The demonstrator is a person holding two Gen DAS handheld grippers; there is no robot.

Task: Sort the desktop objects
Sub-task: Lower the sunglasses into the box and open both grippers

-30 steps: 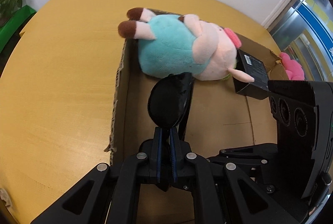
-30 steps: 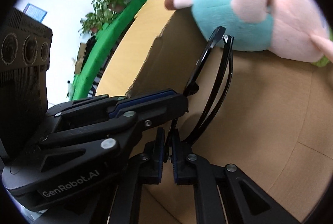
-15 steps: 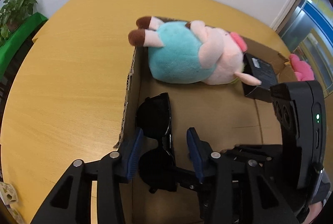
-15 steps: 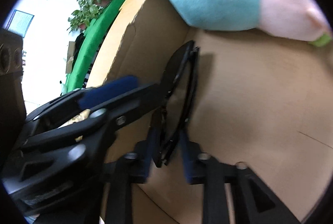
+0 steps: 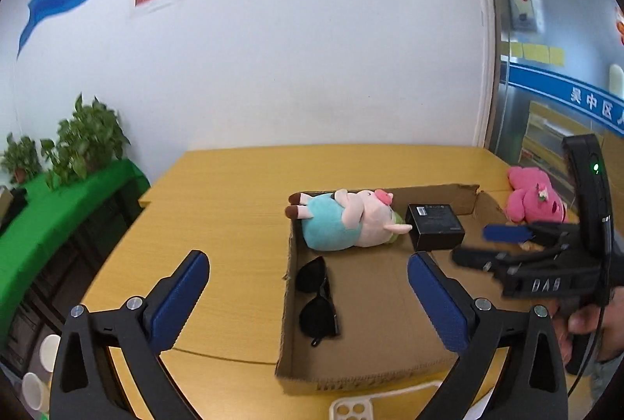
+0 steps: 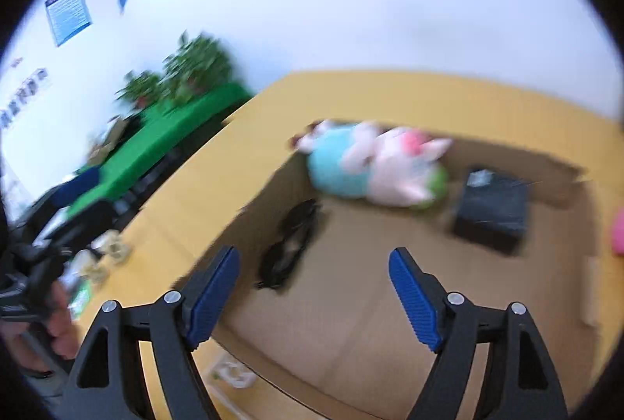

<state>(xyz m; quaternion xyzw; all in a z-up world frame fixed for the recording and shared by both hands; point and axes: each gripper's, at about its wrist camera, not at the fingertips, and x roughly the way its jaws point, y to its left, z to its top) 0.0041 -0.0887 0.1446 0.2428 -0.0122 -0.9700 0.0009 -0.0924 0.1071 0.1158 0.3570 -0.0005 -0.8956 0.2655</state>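
Black folded sunglasses [image 5: 316, 297] lie flat in the shallow brown cardboard tray [image 5: 390, 377], along its left wall, clear of both tools: this item looks placed, so I judge the step to be the release and retreat. My left tool [image 5: 308, 297] has just been opening and stands wide apart, nothing between its blue pads; my right tool [image 6: 314, 297] has likewise been opening, also empty. Both point down at a slant over the tray's near end. In the tray also: a pink pig plush in a teal shirt [image 5: 345, 223], a small black box [image 5: 435, 227]. A bright pink plush toy [image 5: 534, 199] sits on the yellow wooden desk [image 5: 218, 209] beyond the tray's right end, probably next; that calls for a reach across to the right.
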